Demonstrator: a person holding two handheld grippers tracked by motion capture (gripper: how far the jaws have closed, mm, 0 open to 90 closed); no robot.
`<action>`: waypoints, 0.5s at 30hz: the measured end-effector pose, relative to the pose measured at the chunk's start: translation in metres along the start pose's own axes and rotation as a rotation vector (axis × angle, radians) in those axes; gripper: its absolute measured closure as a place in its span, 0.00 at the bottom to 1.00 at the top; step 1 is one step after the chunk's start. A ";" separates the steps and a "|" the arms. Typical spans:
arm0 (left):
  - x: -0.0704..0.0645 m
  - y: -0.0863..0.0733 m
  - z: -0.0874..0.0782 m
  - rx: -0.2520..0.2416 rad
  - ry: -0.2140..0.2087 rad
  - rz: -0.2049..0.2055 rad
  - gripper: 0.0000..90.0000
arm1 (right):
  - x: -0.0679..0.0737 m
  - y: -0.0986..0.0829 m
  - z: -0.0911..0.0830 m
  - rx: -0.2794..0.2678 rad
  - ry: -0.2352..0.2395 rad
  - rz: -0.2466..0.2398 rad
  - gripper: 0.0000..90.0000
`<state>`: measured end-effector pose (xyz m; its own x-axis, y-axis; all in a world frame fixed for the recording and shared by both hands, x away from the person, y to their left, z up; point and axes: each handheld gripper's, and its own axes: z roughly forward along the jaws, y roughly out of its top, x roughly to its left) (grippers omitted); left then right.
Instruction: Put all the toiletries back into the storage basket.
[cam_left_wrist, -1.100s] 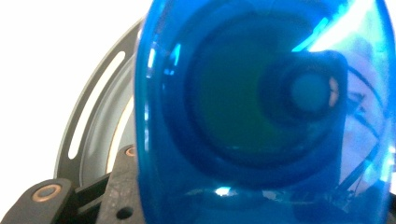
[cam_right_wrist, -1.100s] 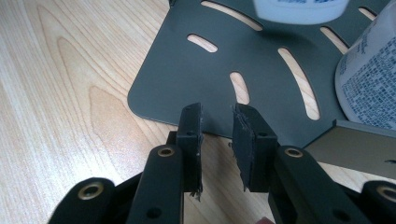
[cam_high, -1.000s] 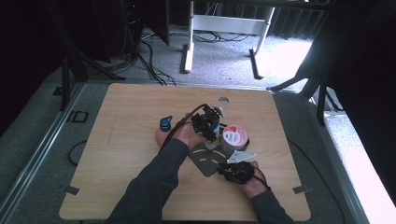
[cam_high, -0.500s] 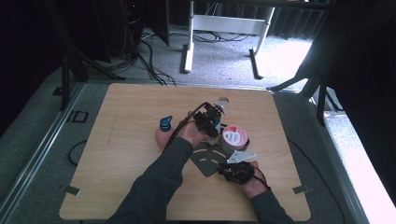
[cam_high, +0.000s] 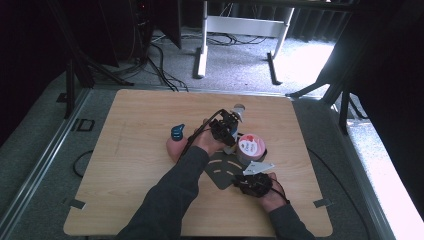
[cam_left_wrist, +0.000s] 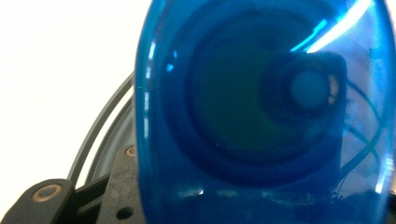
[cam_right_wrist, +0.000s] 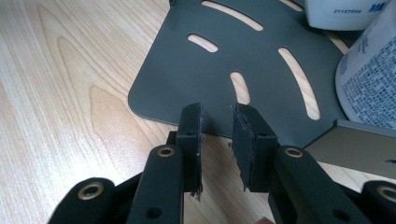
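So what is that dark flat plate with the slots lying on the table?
The dark grey plate looks like thin sheet metal, with rounded corners and several curved slots through which the wooden table shows. It lies flat in front of the pink-lidded tub. The right gripper points at its near edge, jaws slightly apart, not gripping it.

On the table (cam_high: 125, 165), the plate (cam_high: 222, 172) lies just left of the tub (cam_high: 251, 147), apparently touching it.

Left gripper (cam_high: 231, 120), on an outstretched sleeved forearm, is raised just beyond the grey slotted plate (cam_high: 225, 170), its jaws hidden from view. Right gripper (cam_right_wrist: 217, 122) rests low at that plate's near edge, jaws slightly parted around nothing, hand behind it.
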<state>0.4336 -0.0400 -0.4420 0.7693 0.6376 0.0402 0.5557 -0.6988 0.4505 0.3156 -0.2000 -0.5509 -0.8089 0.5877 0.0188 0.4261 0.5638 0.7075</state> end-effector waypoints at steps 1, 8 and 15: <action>0.000 0.000 0.000 -0.004 0.003 -0.004 0.63 | 0.000 0.000 0.000 0.000 0.001 0.000 0.81; 0.001 0.004 0.004 -0.023 0.009 -0.011 0.63 | 0.000 0.000 0.000 0.000 0.000 -0.001 0.81; 0.005 0.006 0.010 -0.037 0.009 -0.019 0.63 | 0.000 0.000 0.000 0.001 0.001 -0.004 0.81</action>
<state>0.4443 -0.0440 -0.4476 0.7558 0.6537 0.0392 0.5579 -0.6740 0.4843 0.3157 -0.2000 -0.5508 -0.8110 0.5848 0.0167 0.4233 0.5668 0.7068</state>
